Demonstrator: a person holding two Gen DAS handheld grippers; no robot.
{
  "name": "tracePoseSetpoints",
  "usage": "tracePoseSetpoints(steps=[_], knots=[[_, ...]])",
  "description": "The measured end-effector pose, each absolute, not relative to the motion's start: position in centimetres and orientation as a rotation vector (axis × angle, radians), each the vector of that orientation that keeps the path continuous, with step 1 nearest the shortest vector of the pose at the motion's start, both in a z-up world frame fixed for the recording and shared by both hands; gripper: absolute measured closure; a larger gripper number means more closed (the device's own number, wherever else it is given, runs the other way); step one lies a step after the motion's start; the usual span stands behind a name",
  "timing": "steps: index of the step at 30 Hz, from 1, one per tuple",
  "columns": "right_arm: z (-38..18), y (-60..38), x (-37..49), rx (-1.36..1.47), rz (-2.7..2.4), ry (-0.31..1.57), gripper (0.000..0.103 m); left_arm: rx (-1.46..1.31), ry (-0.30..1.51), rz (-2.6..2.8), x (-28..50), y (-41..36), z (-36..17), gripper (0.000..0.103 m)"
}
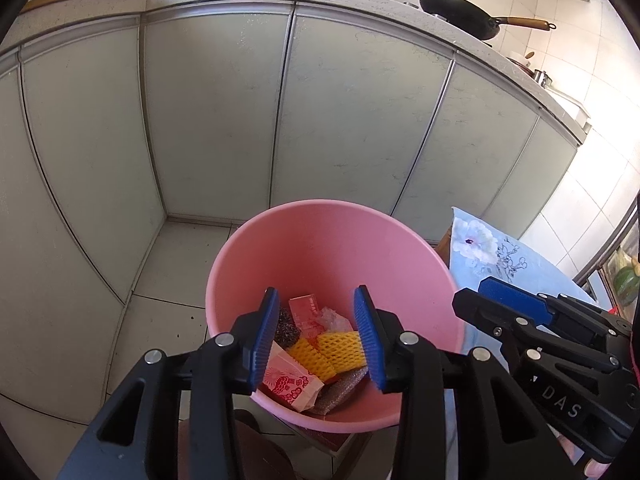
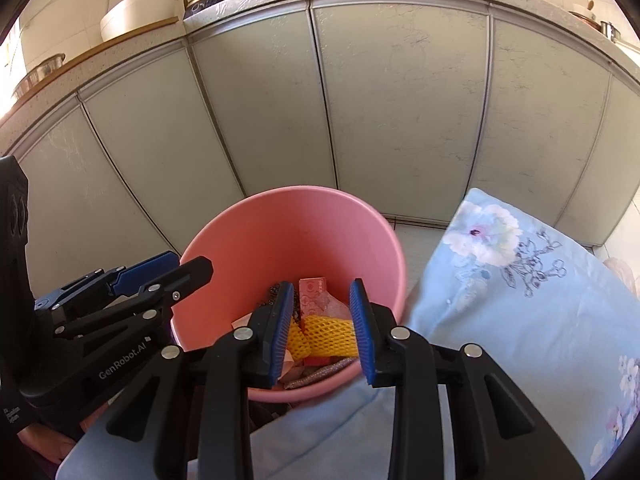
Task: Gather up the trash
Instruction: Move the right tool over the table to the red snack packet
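Observation:
A pink bucket [image 1: 320,206] [image 2: 296,192] stands on the floor in front of the cabinets. Inside lie a yellow foam net [image 1: 340,344] [image 2: 328,330], a red carton [image 1: 306,308] [image 2: 314,288], a red-and-white packet [image 1: 292,384], a steel scrubber [image 1: 286,326] and crumpled clear plastic. My left gripper [image 1: 317,295] hovers over the bucket's near side, open, with nothing between its blue pads. My right gripper [image 2: 321,285] hangs beside it over the same bucket, also open and holding nothing. Each shows in the other's view: the right gripper [image 1: 476,294] at the right edge, the left gripper [image 2: 190,262] at the left.
Pale cabinet doors [image 1: 200,120] curve behind the bucket under a stone counter holding woks [image 1: 460,12]. A light blue floral pillow [image 1: 492,252] [image 2: 520,280] lies right of the bucket. White floor tiles [image 1: 172,260] show on the left.

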State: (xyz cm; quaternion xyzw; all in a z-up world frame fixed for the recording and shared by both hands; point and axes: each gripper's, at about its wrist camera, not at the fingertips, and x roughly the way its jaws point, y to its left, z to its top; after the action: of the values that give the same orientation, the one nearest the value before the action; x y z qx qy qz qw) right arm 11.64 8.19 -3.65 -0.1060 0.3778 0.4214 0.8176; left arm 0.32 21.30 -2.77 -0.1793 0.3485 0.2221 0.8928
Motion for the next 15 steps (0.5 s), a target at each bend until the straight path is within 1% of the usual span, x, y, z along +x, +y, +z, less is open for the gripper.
tracePoseSetpoints(steps=[15], knots=[[-2.4,0.5,11.7,-0.144,0.81,0.79,0.073,-0.27,0.732,0.374,1.2,16.3,-0.9,0.063]])
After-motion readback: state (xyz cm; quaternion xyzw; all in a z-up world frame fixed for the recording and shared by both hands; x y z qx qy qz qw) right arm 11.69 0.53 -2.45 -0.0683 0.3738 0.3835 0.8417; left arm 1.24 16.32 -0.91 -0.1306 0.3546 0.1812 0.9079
